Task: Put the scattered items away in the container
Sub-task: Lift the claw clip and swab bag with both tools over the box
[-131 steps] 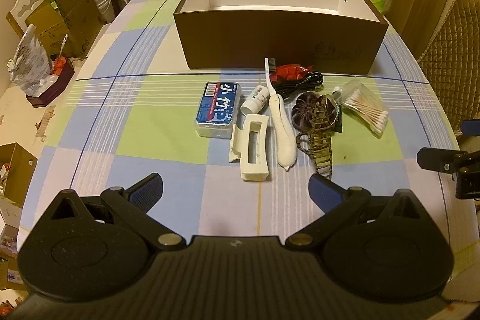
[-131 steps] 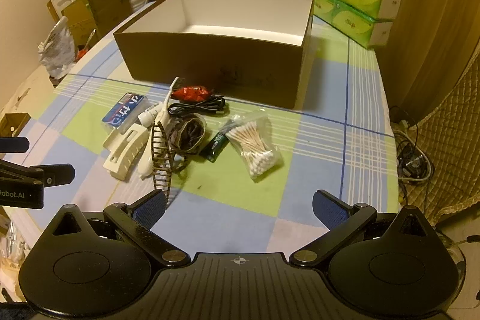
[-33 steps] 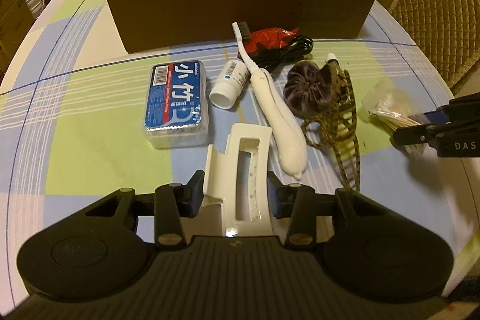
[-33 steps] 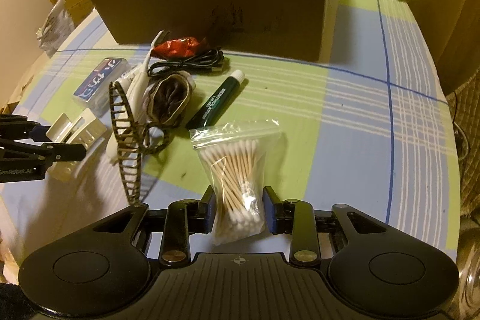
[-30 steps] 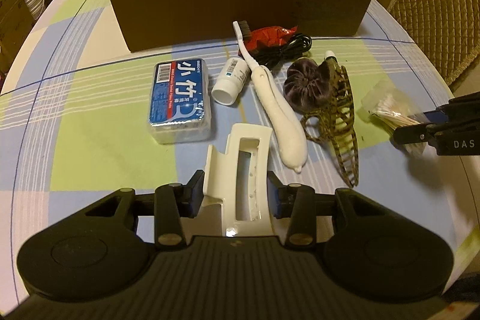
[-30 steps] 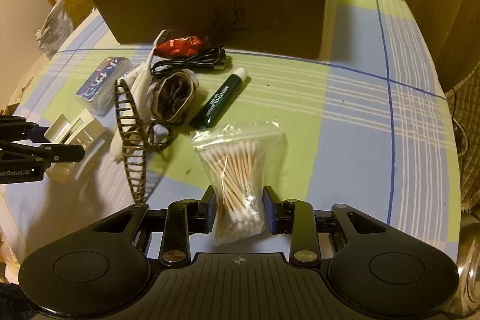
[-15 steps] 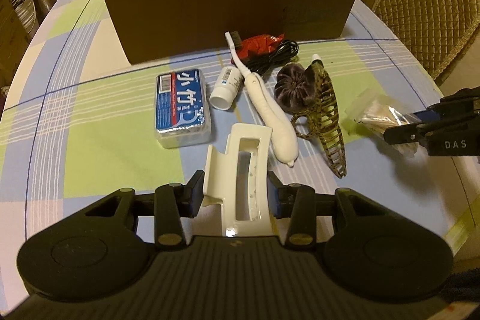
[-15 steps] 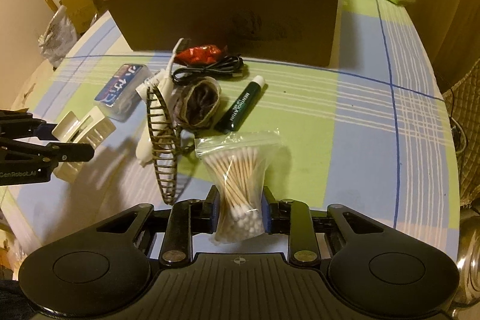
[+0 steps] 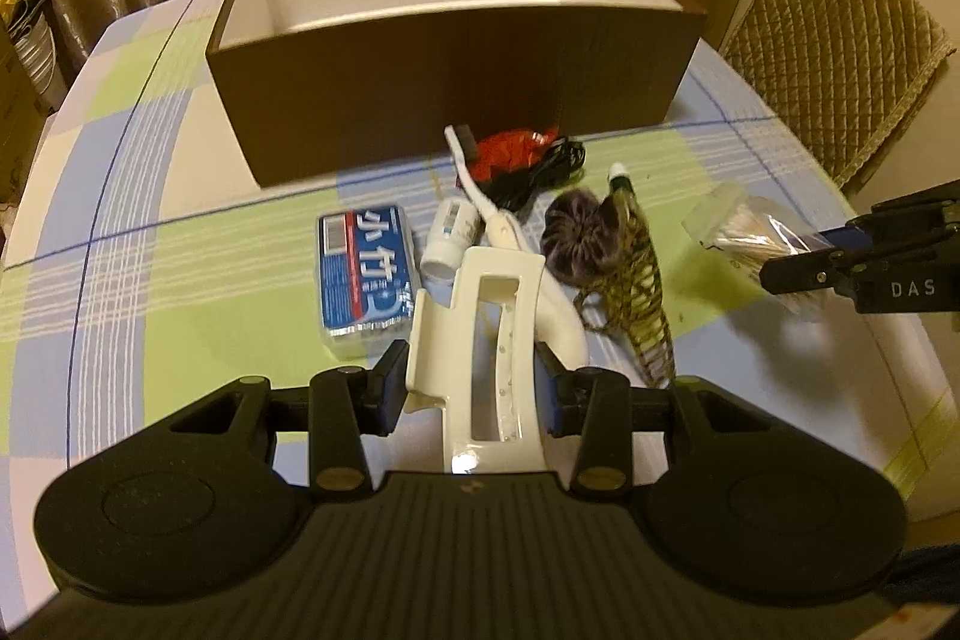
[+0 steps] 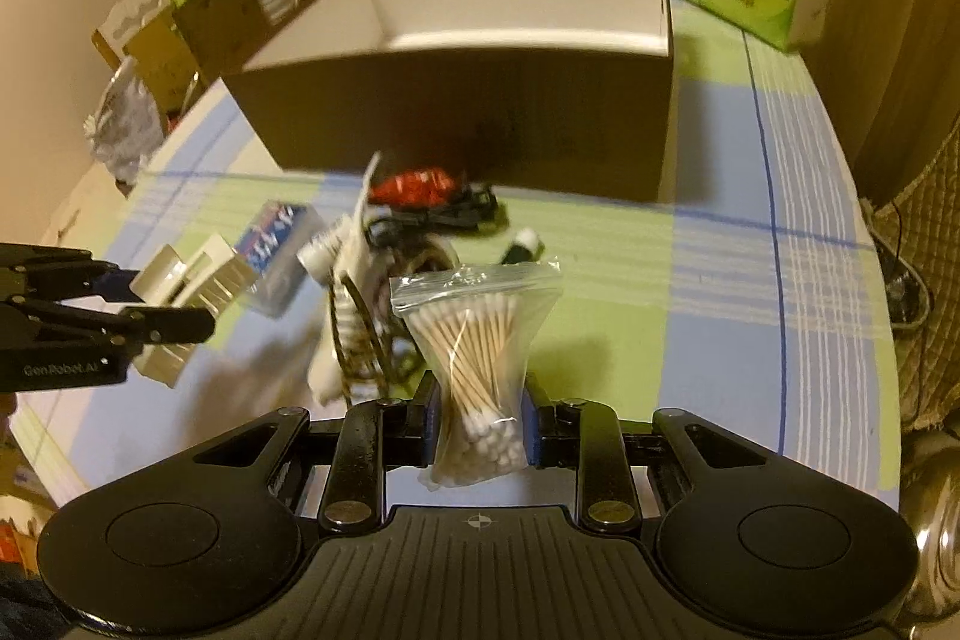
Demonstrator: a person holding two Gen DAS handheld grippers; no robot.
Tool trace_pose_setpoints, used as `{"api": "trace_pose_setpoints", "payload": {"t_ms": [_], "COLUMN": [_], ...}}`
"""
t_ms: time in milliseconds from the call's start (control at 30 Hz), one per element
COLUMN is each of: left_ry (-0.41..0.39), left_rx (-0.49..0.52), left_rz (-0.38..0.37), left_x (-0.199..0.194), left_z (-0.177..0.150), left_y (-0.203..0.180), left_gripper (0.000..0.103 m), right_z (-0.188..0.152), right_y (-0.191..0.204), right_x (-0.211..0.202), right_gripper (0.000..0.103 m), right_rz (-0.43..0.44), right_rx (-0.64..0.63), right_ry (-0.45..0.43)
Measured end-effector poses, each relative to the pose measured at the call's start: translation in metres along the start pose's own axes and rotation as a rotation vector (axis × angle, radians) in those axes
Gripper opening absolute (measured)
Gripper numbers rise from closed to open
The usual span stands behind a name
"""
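With both loads lifted clear of the table: left gripper (image 9: 474, 388) pinching white clip (image 9: 480, 334), right gripper (image 10: 477, 430) squeezing bag of swabs (image 10: 474, 340). Risk: slippery bag sliding free short of box (image 9: 456, 58), or snagging its near wall.

Bag of cotton swabs (image 10: 477, 370) pinched between right tongs (image 10: 478, 424), before brown box (image 10: 480, 100).

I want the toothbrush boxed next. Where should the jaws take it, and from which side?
Judging by its pose, grip the white electric toothbrush at its narrow neck, just behind the bristle head, coming from above. It lies flat; the thick handle end is hidden behind the held white hair claw clip.
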State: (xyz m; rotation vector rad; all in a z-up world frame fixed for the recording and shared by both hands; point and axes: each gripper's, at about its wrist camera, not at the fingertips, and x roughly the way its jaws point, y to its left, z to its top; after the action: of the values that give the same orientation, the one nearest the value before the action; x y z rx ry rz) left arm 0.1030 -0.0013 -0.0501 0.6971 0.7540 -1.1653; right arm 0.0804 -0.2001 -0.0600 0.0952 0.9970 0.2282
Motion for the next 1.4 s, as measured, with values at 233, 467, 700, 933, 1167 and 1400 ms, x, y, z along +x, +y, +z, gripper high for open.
{"api": "trace_pose_setpoints", "payload": {"t_ms": [233,467,700,933,1167,1400], "left_ry": [-0.051,-0.086,-0.114,-0.191,-0.237,-0.197], "left_rx": [0.092,0.16,0.19,0.256,0.282,0.242], "left_rz": [-0.066,-0.128,-0.155,-0.187,-0.19,-0.225], "left_x": [-0.007,-0.008,-0.008,-0.004,0.008,0.042], "left_z": [0.021,0.045,0.073,0.117,0.163,0.2], "left_y": [-0.001,-0.001,-0.001,0.002,0.004,0.007], "left_gripper": [0.037,0.037,0.037,0.037,0.037,0.037], "right_z": [0.019,0.043,0.078,0.125,0.166,0.194], "right_y": [0.009,0.013,0.018,0.021,0.014,-0.005], "right_x": [-0.005,-0.008,-0.007,0.002,0.027,0.066], "right_gripper": [0.023,0.023,0.023,0.023,0.023,0.023], "right_rz": [0.027,0.047,0.06,0.037,0.012,0.019], "right_rx": [0.008,0.012,-0.02,-0.06,-0.038,-0.006], "right_ry": [-0.037,-0.07,-0.111,-0.174,-0.205,-0.144]}}
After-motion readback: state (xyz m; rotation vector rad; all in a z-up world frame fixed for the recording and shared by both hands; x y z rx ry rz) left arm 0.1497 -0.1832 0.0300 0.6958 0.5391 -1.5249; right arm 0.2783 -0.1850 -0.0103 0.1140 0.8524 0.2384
